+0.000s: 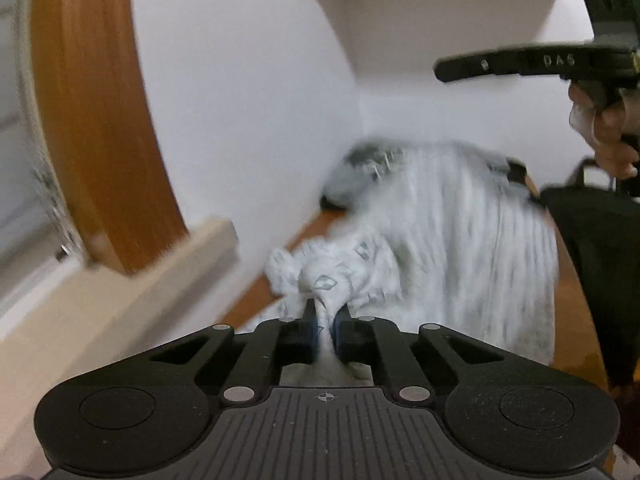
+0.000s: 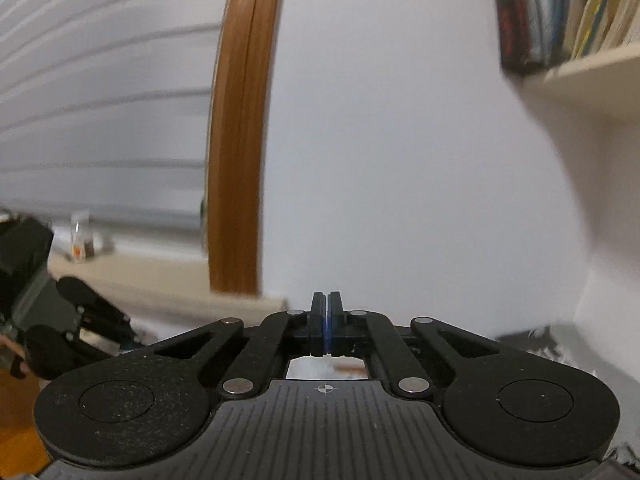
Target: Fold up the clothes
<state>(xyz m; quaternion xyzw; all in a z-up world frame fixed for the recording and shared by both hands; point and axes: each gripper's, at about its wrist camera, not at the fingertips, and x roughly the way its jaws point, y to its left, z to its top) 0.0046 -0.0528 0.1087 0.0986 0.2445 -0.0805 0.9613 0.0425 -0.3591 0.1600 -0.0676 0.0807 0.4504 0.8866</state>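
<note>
While bunched, white cloth (image 1: 460, 240) sits pinched in left tool (image 1: 325, 320).

Left tongs (image 1: 325, 316) pinch a cloth bunch; right tongs (image 2: 327, 320) are pressed together, empty.

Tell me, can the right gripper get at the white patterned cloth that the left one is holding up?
Probably yes. The right gripper is shut on nothing, raised toward the wall. The white patterned cloth hangs below it from the left gripper, with nothing visible between them; it would need to open and come down.
</note>
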